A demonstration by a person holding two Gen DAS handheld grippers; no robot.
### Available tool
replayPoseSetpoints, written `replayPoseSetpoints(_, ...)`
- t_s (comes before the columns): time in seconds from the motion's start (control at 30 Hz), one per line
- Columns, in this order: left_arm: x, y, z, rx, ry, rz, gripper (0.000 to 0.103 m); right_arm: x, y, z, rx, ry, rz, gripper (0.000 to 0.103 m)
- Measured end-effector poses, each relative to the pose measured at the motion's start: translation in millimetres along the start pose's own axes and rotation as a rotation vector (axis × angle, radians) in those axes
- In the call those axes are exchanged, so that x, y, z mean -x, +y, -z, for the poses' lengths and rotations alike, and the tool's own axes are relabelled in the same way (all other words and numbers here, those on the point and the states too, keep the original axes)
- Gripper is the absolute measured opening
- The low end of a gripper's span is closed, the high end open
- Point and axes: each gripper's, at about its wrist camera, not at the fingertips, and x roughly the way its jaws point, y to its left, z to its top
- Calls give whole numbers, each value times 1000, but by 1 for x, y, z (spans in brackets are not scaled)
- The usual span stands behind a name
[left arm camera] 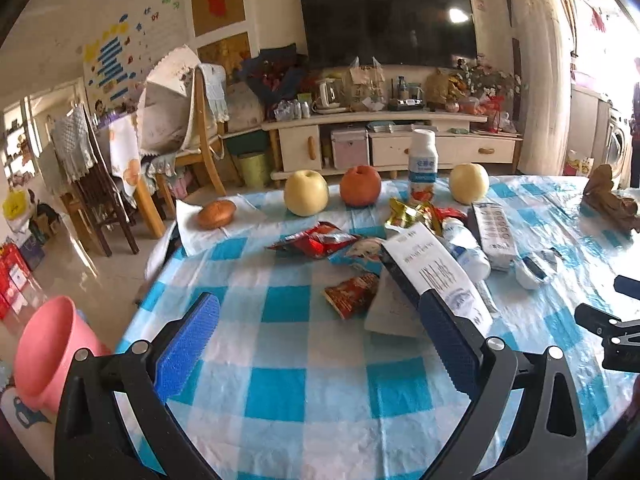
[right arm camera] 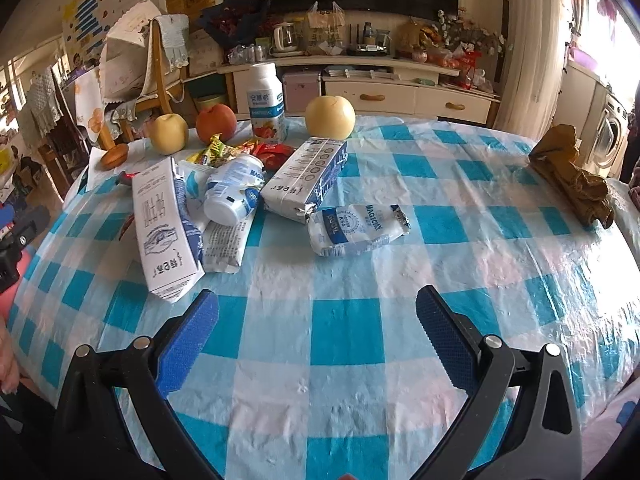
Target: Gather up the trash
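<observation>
Far beyond the claw, two pale apples point(right arm camera: 330, 117) point(right arm camera: 168, 133) flank a red one point(right arm camera: 216, 122), with what may be a bun point(right arm camera: 114, 156) leftward.

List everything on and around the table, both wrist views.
pears: 2, yellow, far edge of table
apple: 1, red, between the pears
bottle: 1, white, upright, far edge
bun: 1, brown, on white paper, far left
cartons: 2, white and blue, lying mid-table
cup: 1, white and blue, tipped, between cartons
pouch: 1, white and blue, flattened, near the cartons
wrappers: several, red and gold, mid-table
brown bag: 1, crumpled, right edge
bin: 1, pink, floor at left
tablecloth: 1, blue and white check
left gripper: jaws open, empty
right gripper: jaws open, empty
</observation>
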Motion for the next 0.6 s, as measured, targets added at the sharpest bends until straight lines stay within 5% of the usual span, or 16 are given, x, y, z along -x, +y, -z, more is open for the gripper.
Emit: replayPoseSetpoints(0.6, 2, 2, 4, 21, 33, 16, 98, 11, 20, -8, 39, -22, -27, 100)
